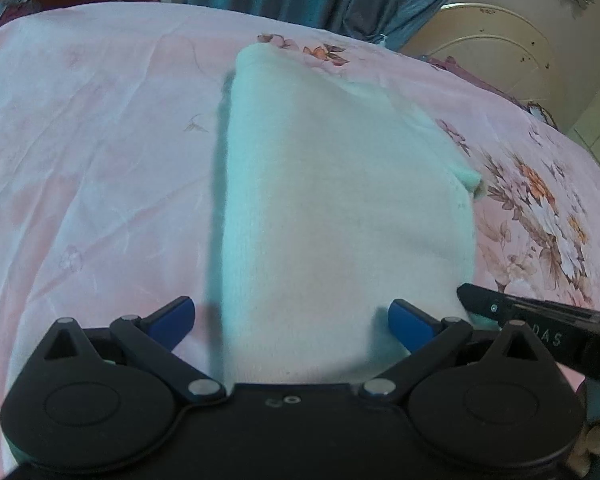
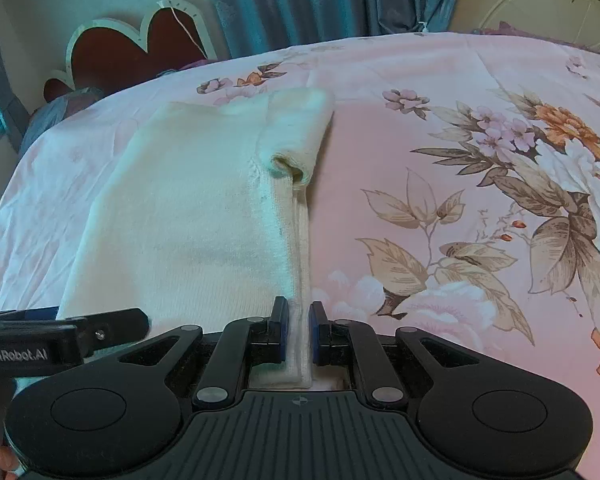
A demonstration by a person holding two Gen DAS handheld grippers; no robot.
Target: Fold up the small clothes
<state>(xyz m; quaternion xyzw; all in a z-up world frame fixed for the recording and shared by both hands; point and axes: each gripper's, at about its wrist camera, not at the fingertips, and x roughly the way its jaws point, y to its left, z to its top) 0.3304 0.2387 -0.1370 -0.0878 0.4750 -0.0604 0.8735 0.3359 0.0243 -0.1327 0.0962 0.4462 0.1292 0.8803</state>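
Note:
A small white knit garment (image 1: pixel 340 208) lies on the pink floral bedsheet (image 1: pixel 92 160), folded into a long strip running away from me. My left gripper (image 1: pixel 292 320) is open, its blue pads (image 1: pixel 176 316) spread either side of the garment's near end. My right gripper (image 2: pixel 299 330) is shut on the garment's right near edge (image 2: pixel 300 344). The garment (image 2: pixel 188 220) shows a folded sleeve (image 2: pixel 296 136) at its far right. The right gripper's body also shows in the left wrist view (image 1: pixel 540 320), and the left one in the right wrist view (image 2: pixel 60 336).
The bedsheet (image 2: pixel 460 200) spreads wide to the right with a large flower print. Blue curtains (image 2: pixel 320 0) hang behind the bed. A red heart-shaped headboard (image 2: pixel 132 48) stands far left, and a cream door (image 1: pixel 500 56) far right.

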